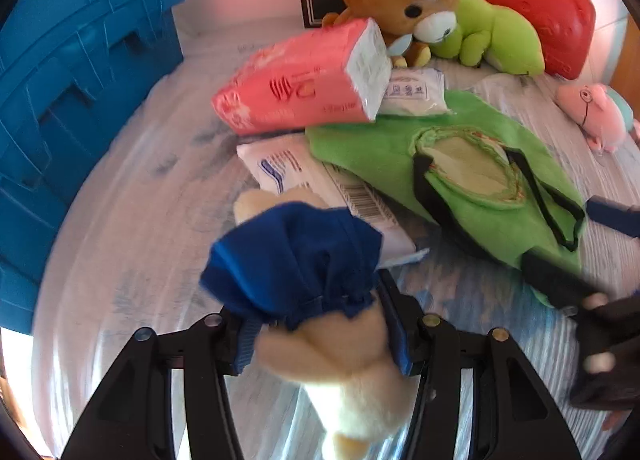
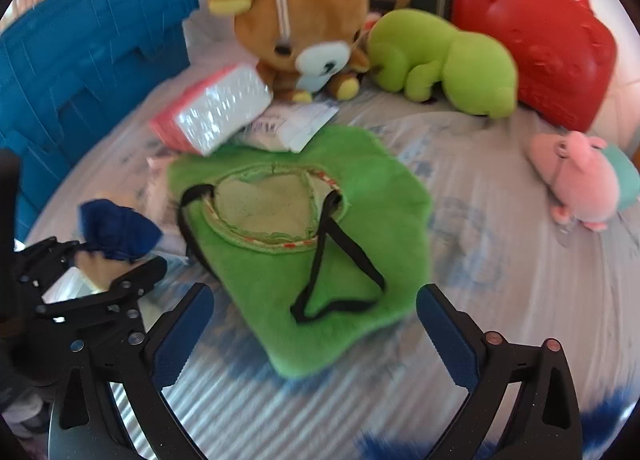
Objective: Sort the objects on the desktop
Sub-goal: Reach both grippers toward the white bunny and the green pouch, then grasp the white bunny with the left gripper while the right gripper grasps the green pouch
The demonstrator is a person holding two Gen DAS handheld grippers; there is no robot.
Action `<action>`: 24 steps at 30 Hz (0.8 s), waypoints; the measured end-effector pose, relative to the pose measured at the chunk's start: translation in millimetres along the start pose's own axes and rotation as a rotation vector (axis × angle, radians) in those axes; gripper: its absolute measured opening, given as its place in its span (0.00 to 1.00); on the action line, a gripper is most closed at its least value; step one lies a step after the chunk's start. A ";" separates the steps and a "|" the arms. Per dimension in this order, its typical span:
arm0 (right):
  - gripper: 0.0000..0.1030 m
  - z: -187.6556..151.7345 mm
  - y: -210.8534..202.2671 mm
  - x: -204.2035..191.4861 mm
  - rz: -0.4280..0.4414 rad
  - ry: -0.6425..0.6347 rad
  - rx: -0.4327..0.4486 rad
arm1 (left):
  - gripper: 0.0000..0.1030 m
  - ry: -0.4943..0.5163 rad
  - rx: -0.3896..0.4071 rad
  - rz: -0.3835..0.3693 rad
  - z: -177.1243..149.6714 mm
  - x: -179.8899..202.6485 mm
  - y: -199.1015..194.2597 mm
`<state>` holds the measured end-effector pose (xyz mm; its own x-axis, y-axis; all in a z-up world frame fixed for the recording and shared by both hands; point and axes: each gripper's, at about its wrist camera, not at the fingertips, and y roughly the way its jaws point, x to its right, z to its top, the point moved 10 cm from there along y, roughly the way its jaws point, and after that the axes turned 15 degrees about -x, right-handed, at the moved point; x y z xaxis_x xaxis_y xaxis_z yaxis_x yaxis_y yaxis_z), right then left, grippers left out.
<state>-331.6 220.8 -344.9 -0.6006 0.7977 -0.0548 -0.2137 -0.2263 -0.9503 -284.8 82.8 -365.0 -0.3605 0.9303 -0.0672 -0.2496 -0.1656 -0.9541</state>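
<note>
Jaws of the left gripper [image 1: 320, 344] clench a cream plush toy in blue cloth [image 1: 296, 256] near the table's [image 2: 500, 260] left edge; the right gripper [image 2: 316, 334] hangs released over the near end of the green plush bag [image 2: 360, 196]; far left stands a blue crate [image 1: 80, 80].

A pale striped tablecloth [image 2: 500, 228] covers the table.

A crate [image 2: 92, 60] stands at the left. The tissue pack [image 2: 218, 114] leans before the bear [image 2: 298, 32], resting on a wipes packet [image 2: 292, 128]. The flat bag [image 2: 304, 228] lies nearer (overlapping another packet [image 1: 328, 188]). Behind sit a frog plush [image 2: 444, 60] and handbag [image 2: 536, 40].
</note>
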 end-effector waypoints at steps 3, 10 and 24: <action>1.00 1.5 24.2 0.8 -0.027 -0.007 -0.036 | 0.51 -0.026 0.041 -0.017 0.9 -1.3 -1.4; 1.00 5.3 24.9 6.0 -0.091 0.010 0.027 | 0.61 -0.071 0.043 -0.060 1.0 -8.6 0.8; 0.23 11.5 -16.4 -4.7 0.007 0.028 0.104 | 0.33 0.022 0.120 -0.039 -10.8 -1.0 -43.2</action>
<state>-334.1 214.3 -325.6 -0.5813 0.8106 -0.0712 -0.2893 -0.2876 -0.9130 -264.0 92.6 -326.8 -0.3286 0.9437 -0.0381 -0.3695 -0.1655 -0.9144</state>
